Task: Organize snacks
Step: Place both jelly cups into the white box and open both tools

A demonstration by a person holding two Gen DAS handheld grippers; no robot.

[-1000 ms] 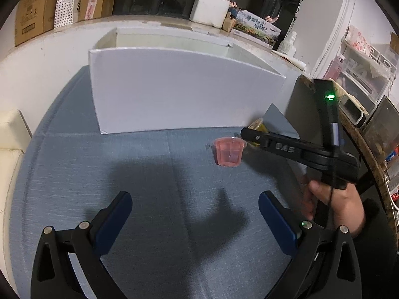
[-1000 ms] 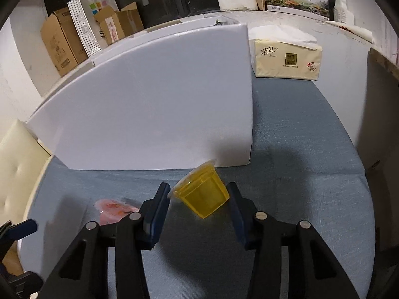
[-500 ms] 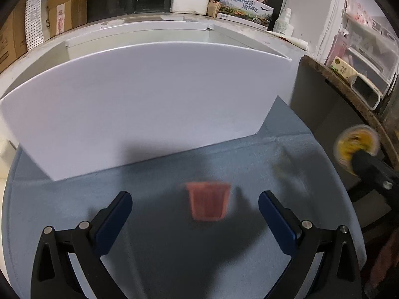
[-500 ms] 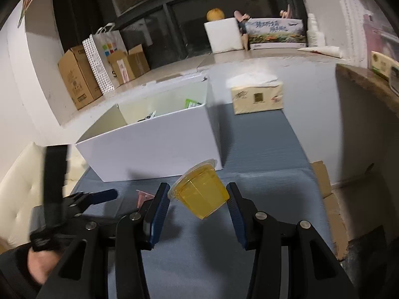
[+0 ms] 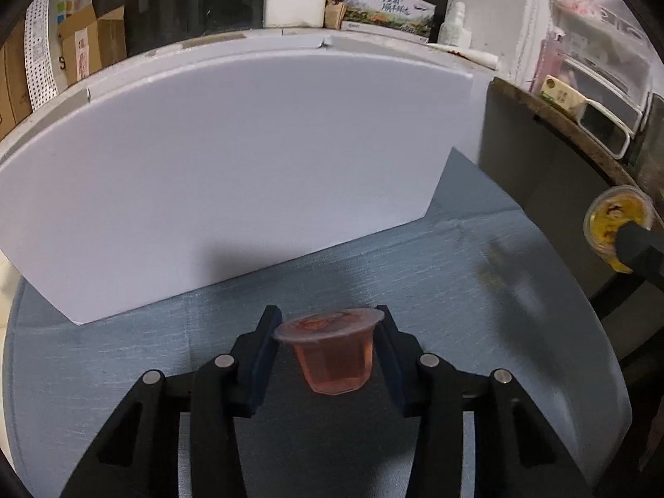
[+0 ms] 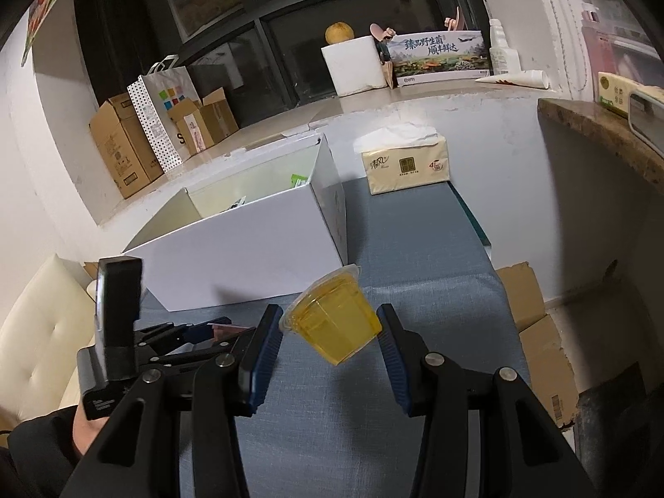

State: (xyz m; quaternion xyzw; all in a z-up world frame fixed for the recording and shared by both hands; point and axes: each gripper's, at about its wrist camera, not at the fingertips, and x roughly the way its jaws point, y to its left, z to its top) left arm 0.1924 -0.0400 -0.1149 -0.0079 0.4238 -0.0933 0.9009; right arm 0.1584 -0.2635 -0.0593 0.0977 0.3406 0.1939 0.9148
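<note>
My left gripper (image 5: pixel 328 357) is shut on a pink jelly cup (image 5: pixel 332 352), upright between the blue pads on the blue-grey tablecloth, just in front of the white box (image 5: pixel 232 174). My right gripper (image 6: pixel 332 344) is shut on a yellow jelly cup (image 6: pixel 334 325), tilted and held high above the table. That yellow cup (image 5: pixel 614 224) also shows at the right edge of the left wrist view. The left gripper (image 6: pixel 199 334) shows low at the left of the right wrist view, near the open white box (image 6: pixel 249 249), which holds some packets.
A tissue pack (image 6: pixel 404 164) lies on the cloth behind the box. Cardboard boxes (image 6: pixel 124 153) and a paper bag (image 6: pixel 162 112) stand on the back ledge. A dark counter (image 6: pixel 601 141) runs along the right; flattened cardboard (image 6: pixel 535 332) lies on the floor below.
My left gripper moved forward to the pink cup and closed on it. My right gripper rose away from the table with the yellow cup.
</note>
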